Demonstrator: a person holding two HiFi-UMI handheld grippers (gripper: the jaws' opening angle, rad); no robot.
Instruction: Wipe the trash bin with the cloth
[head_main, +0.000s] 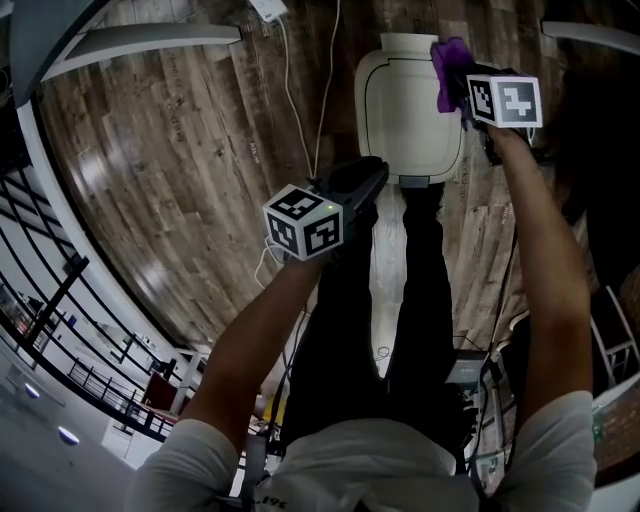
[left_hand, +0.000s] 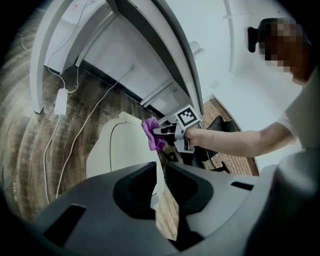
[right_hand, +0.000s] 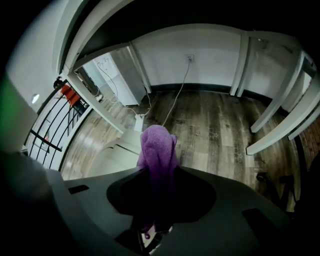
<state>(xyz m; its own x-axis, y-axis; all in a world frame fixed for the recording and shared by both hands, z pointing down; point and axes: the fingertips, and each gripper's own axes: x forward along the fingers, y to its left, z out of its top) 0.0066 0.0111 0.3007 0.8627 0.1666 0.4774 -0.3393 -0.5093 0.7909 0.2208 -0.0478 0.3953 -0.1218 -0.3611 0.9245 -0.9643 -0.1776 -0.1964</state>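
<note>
A white trash bin (head_main: 410, 110) with a closed lid stands on the wood floor in front of the person's feet. My right gripper (head_main: 466, 100) hovers over the bin's right edge, shut on a purple cloth (head_main: 449, 68) that bunches out past its tips. In the right gripper view the cloth (right_hand: 157, 150) fills the space between the jaws, with the bin's lid (right_hand: 112, 155) just below. My left gripper (head_main: 376, 172) is near the bin's front left corner, shut and holding nothing. The left gripper view shows the bin (left_hand: 120, 150), the cloth (left_hand: 152, 134) and the right gripper (left_hand: 172, 134) beyond the closed jaws.
White cables (head_main: 295, 110) and a power adapter (head_main: 268, 8) lie on the floor left of the bin. A white frame's legs (head_main: 140, 40) arch over the far left. The person's dark-trousered legs (head_main: 400, 300) stand right behind the bin. A railing (head_main: 60, 290) runs at left.
</note>
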